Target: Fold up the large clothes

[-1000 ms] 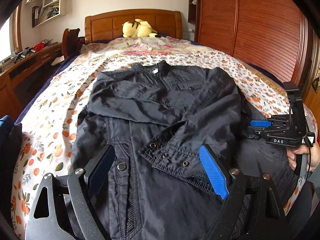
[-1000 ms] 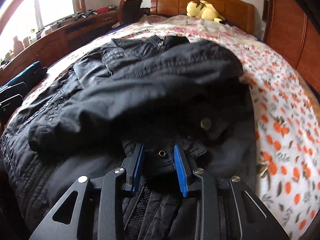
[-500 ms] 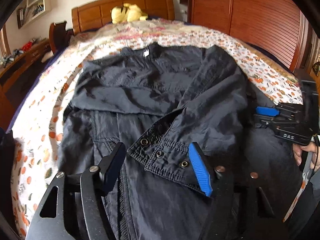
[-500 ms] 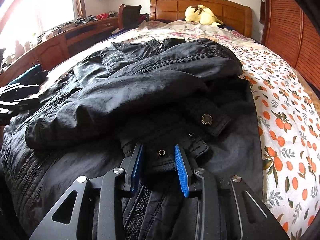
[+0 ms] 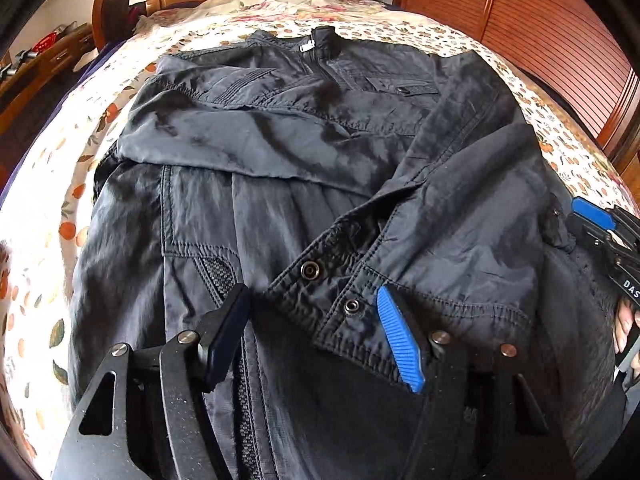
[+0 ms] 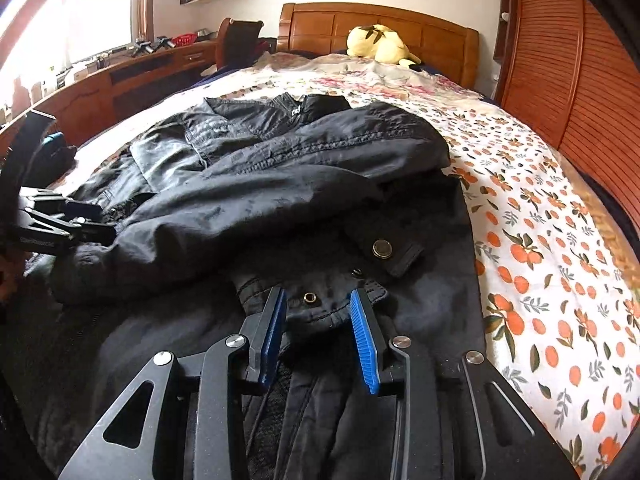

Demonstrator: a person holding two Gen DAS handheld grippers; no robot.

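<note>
- Closest up: left gripper point(image 5: 312, 334) has its fingers spread wide apart, low over the black jacket point(image 5: 280, 168). Nothing pinched. The snap-studded sleeve cuff point(image 5: 340, 300) sits in the gap, its edge right up against the blue pad.
- Right gripper point(image 6: 320, 326) is also parted, narrower gap. Another cuff point(image 6: 316, 304) with a brass snap lies between the blue pads, but I honestly can't tell if they touch it, doesn't look clamped.
- Jacket's lying front-up on the bed, collar pointing at the headboard, both sleeves folded in across the chest. Right sleeve lies on top of the left one.
- Under it all, a bedspread point(image 6: 540, 240) with an orange fruit print.
- Way at the back, a yellow plush toy point(image 6: 380, 44) against the wooden headboard point(image 6: 440, 36); wooden slatted wardrobe point(image 6: 560, 60) along the right side of the bed.
</note>
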